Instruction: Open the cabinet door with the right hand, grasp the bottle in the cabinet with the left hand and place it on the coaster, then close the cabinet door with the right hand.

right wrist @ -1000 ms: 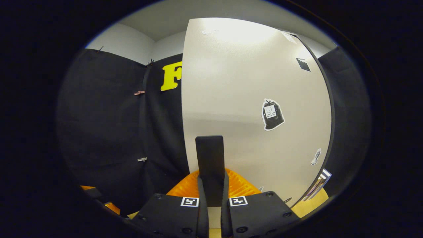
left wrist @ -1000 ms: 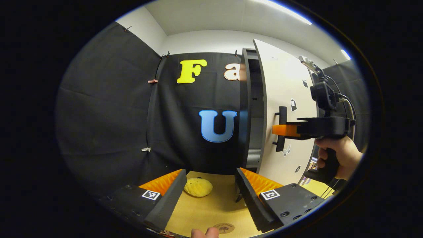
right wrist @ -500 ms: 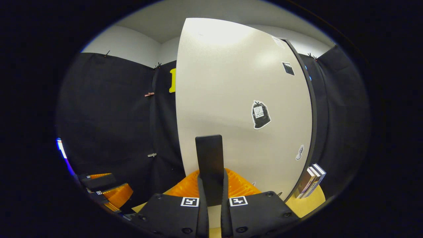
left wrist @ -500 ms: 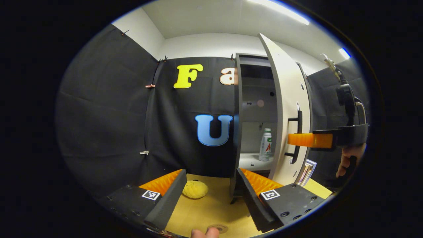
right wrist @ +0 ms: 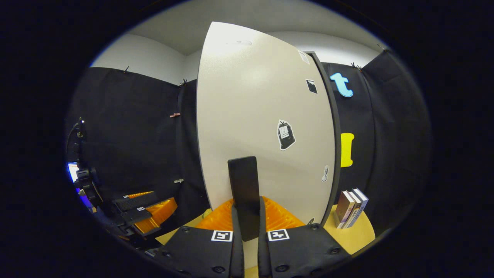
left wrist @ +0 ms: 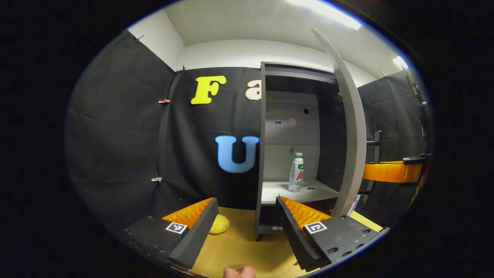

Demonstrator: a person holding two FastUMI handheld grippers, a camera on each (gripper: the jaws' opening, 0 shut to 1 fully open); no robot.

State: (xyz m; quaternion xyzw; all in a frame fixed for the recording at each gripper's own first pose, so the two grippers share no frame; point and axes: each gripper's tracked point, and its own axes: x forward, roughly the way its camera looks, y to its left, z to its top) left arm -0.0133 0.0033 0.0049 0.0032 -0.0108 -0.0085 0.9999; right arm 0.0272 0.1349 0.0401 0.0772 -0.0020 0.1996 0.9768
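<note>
Both jaws first: your right gripper [right wrist: 246,227] is clamped on the dark door handle [right wrist: 243,193], which rises upright between its fingers at the lower centre of the right gripper view, while your left gripper [left wrist: 245,224] stands wide apart with nothing between its fingers.

In the left gripper view the cabinet door [left wrist: 349,127] is swung out edge-on at right of centre, and the cabinet [left wrist: 266,127] interior is exposed. The bottle [left wrist: 296,172] stands upright on the white shelf [left wrist: 278,191], right of centre in the frame, apart from the walls. The coaster itself I cannot make out; a fingertip [left wrist: 239,272] of yours shows at the bottom edge above the wooden table [left wrist: 239,247]. A yellow lump [left wrist: 218,224] lies on the table just left of the cabinet foot.

I judge step 1, the opening, nearly finished. Hold the handle squarely and draw along the hinge arc, not straight back, so the pads do not slip off. Stop once the door clears a path for the left gripper.

Your right gripper shows at the right edge of the left gripper view, level and side-on to the door [left wrist: 389,172]. Your left gripper points level at the cabinet, low over the table, aimed left of the bottle.
</note>
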